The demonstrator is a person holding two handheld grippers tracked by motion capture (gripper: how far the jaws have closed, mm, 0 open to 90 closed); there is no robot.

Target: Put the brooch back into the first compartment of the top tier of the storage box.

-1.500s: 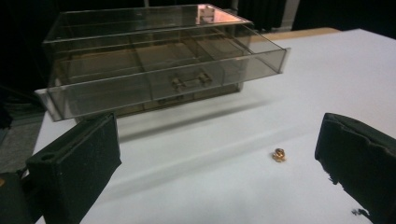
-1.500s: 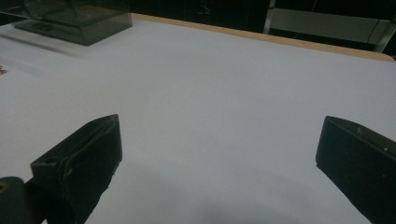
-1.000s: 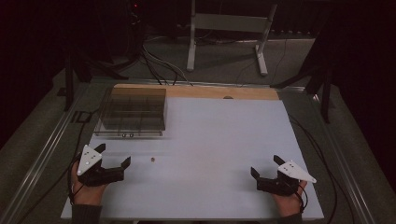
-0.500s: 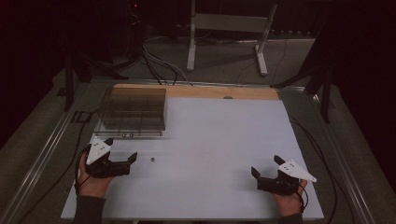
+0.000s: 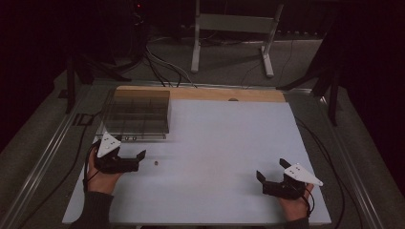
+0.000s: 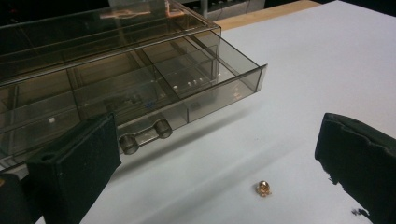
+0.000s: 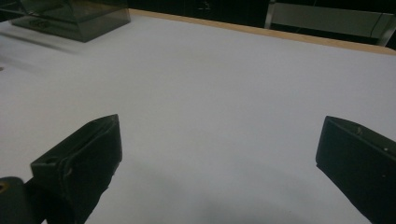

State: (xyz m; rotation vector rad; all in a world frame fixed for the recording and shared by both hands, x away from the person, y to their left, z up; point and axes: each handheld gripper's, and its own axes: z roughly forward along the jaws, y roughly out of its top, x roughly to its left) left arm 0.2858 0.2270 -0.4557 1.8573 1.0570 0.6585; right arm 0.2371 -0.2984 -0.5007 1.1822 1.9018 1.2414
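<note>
A small brass-coloured piece (image 5: 155,163) (image 6: 263,188) lies alone on the white table (image 5: 224,138). My left gripper (image 5: 138,161) (image 6: 217,140) is open just left of it, jaws pointing at it and wide apart, with the piece on the table ahead between them. A smoky clear compartment box (image 5: 138,112) (image 6: 116,60) stands at the back left; its lowest drawer (image 6: 196,93) is pulled out, and its handle (image 6: 144,135) faces me. My right gripper (image 5: 270,169) (image 7: 219,130) rests open near the front right with only bare table between its jaws.
A wooden strip (image 5: 229,94) runs along the table's far edge. Cables (image 5: 162,67) and a white stand (image 5: 234,28) are on the floor beyond. A corner of the box (image 7: 74,16) shows at the right gripper view's far left.
My left gripper has moved forward and to the right, from the table's left edge toward the small brass piece. The right gripper has stayed put.
</note>
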